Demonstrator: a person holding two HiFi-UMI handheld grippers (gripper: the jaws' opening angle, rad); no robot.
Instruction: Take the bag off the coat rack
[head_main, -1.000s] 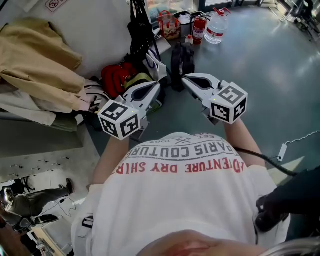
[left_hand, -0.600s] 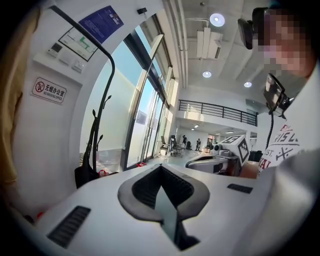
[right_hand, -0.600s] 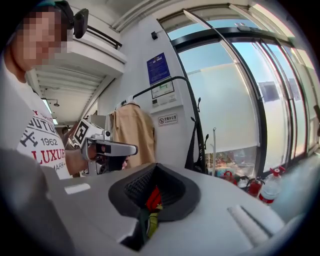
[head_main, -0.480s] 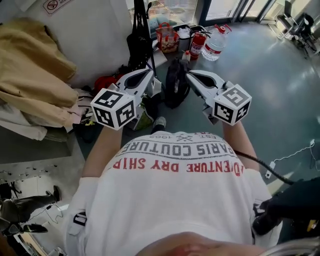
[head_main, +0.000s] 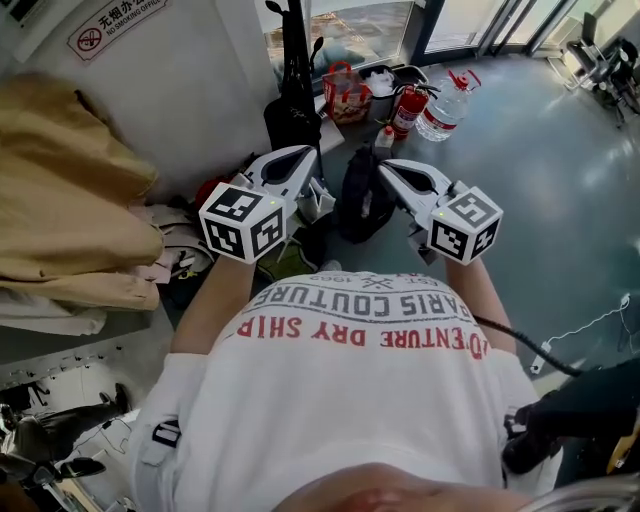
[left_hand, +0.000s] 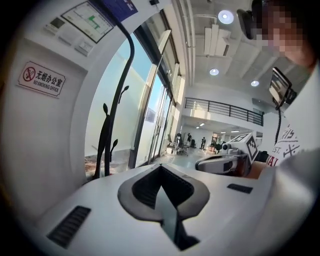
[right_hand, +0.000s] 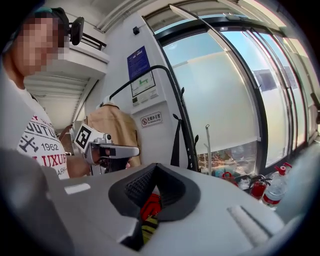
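A black coat rack (head_main: 296, 45) stands by the white pillar ahead, with a dark bag (head_main: 289, 118) hanging low on its pole. The right gripper view shows the coat rack (right_hand: 186, 131) and a dark strap (right_hand: 175, 144) hanging from it. In the left gripper view the coat rack (left_hand: 107, 134) is a black silhouette against the window. My left gripper (head_main: 301, 153) is shut and empty, short of the rack. My right gripper (head_main: 386, 166) is level with it, also shut and empty. A black backpack (head_main: 360, 197) sits on the floor between them.
A beige coat (head_main: 70, 200) and piled clothes lie at the left. A red bag (head_main: 212, 188) sits near the pillar's foot. A fire extinguisher (head_main: 407, 106), a water bottle (head_main: 446, 108) and a red basket (head_main: 345, 88) stand by the window. Grey floor (head_main: 560, 180) spreads to the right.
Both grippers have moved forward together toward the coat rack, and the rack and the pillar now look nearer. The jaws have stayed shut.
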